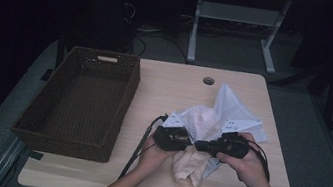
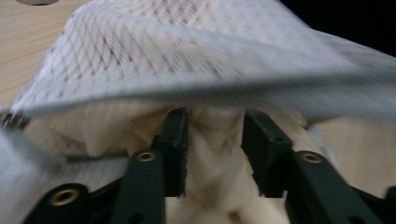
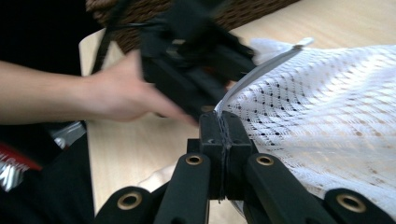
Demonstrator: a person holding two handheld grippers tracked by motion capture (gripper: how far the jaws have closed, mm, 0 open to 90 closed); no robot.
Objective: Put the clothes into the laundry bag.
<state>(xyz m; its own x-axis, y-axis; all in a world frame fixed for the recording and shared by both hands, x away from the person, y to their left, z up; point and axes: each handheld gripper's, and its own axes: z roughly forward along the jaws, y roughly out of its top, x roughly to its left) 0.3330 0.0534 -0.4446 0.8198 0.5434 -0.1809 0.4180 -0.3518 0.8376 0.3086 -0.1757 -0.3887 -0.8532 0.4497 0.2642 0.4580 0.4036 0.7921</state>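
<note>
Limp, light cloth (image 2: 215, 163) lies between the parted left gripper (image 2: 212, 140); right gripper (image 3: 224, 135), clamped, pinches the mesh bag's (image 3: 327, 116) rim, the best hold.

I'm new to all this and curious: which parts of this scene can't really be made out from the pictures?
- Mesh bag opening: in the left gripper view, motion blur smears its edge.
- Cream cloth: the bag covers its upper part there, and in the high view the hands cover much of it.
- Left gripper: blurred in the right gripper view.
- Basket contents: too dark to tell in the high view.
</note>
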